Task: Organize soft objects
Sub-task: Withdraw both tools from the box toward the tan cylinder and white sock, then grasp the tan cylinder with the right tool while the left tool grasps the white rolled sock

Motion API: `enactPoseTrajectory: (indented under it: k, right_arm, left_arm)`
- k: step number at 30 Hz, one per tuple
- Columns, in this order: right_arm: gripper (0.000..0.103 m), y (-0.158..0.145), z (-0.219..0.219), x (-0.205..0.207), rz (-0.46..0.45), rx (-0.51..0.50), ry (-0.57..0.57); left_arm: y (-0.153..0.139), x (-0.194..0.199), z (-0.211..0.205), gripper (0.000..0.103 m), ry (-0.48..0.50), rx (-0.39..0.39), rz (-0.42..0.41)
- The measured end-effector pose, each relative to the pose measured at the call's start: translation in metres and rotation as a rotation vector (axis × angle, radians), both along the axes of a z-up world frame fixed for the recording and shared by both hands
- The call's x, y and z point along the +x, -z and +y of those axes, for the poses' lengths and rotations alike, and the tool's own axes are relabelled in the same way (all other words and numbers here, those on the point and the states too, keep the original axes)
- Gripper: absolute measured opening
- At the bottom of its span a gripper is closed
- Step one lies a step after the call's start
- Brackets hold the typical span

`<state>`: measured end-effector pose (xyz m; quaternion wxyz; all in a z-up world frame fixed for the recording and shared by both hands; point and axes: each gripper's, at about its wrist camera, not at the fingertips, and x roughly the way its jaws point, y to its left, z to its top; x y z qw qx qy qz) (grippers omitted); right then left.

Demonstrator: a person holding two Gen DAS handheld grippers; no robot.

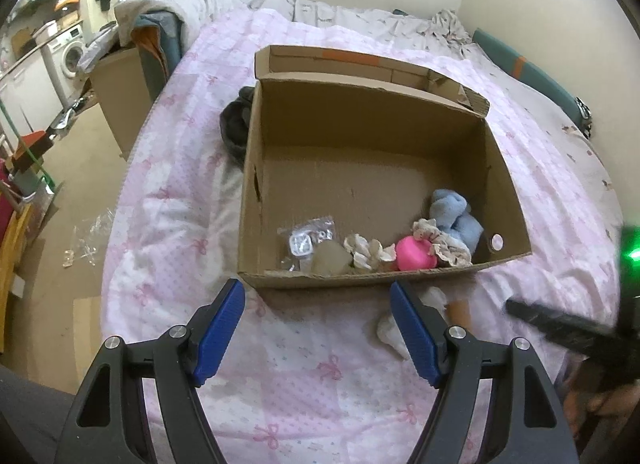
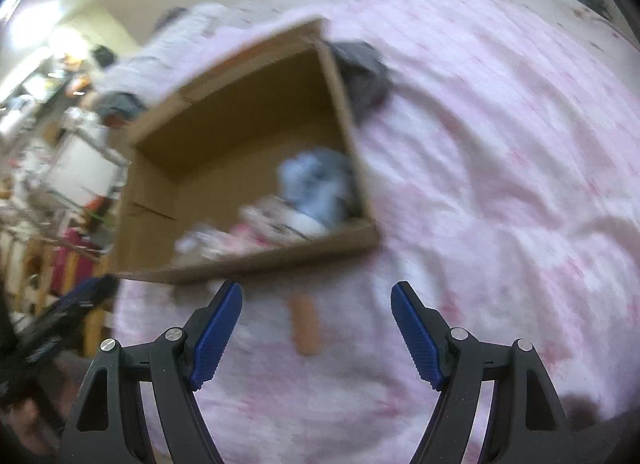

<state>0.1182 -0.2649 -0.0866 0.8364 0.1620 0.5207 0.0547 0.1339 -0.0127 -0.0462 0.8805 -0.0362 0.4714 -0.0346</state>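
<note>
You are holding both grippers wide open and empty above the pink quilt [image 1: 304, 384]. The tan piece [image 2: 306, 324] is lying just ahead of your right gripper [image 2: 316, 330], between its jaws, its long axis pointing toward the cardboard box [image 2: 248, 264]. The left gripper [image 1: 318, 330] is standing farther from it.

Pink-quilted bed [image 1: 320, 384], cardboard box [image 1: 256, 199], dark garment [image 1: 236, 123]
</note>
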Motion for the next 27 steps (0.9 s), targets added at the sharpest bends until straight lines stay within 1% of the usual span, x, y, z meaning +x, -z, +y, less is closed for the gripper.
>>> enactPoseTrajectory:
  k: [1, 3, 4, 5, 12, 16, 18, 20, 22, 24, 25, 26, 27]
  right_arm:
    - [0.081, 0.01, -0.002, 0.002, 0.047, -0.012, 0.011]
    - [0.081, 0.036, -0.002, 0.008, 0.173, -0.016, 0.007]
    - [0.081, 0.045, 0.002, 0.01, 0.212, -0.02, -0.009]
    - [0.081, 0.05, 0.007, 0.011, 0.227, -0.03, -0.028]
    - [0.081, 0.052, 0.057, 0.022, 0.181, -0.16, -0.176]
    - [0.081, 0.061, 0.079, 0.026, 0.175, -0.275, -0.251]
    - [0.077, 0.065, 0.087, 0.026, 0.173, -0.334, -0.281]
    - [0.076, 0.068, 0.093, 0.025, 0.165, -0.4, -0.309]
    - [0.07, 0.068, 0.099, 0.021, 0.156, -0.429, -0.321]
    - [0.048, 0.067, 0.102, 0.02, 0.144, -0.453, -0.331]
    - [0.041, 0.066, 0.103, 0.02, 0.139, -0.462, -0.333]
    - [0.029, 0.064, 0.103, 0.019, 0.133, -0.464, -0.335]
    - [0.021, 0.062, 0.105, 0.018, 0.128, -0.46, -0.337]
  left_arm:
    - [0.002, 0.001, -0.001, 0.073, 0.002, 0.003, 0.007]
    - [0.005, 0.001, -0.002, 0.073, 0.002, 0.011, 0.016]
    - [0.006, 0.002, -0.002, 0.073, 0.001, 0.011, 0.021]
    - [0.008, 0.002, -0.002, 0.073, 0.0, 0.005, 0.026]
    - [0.013, 0.002, 0.003, 0.073, -0.003, -0.02, 0.05]
    - [0.018, 0.004, 0.002, 0.073, -0.004, -0.041, 0.07]
    - [0.021, 0.005, 0.001, 0.073, -0.005, -0.046, 0.079]
    - [0.022, 0.007, -0.002, 0.073, -0.006, -0.046, 0.087]
    - [0.023, 0.007, -0.005, 0.073, 0.002, -0.047, 0.088]
    - [0.024, 0.006, -0.008, 0.073, 0.01, -0.038, 0.086]
    - [0.024, 0.006, -0.009, 0.073, 0.014, -0.034, 0.086]
    - [0.025, 0.006, -0.01, 0.073, 0.017, -0.032, 0.086]
    - [0.025, 0.006, -0.01, 0.073, 0.017, -0.031, 0.086]
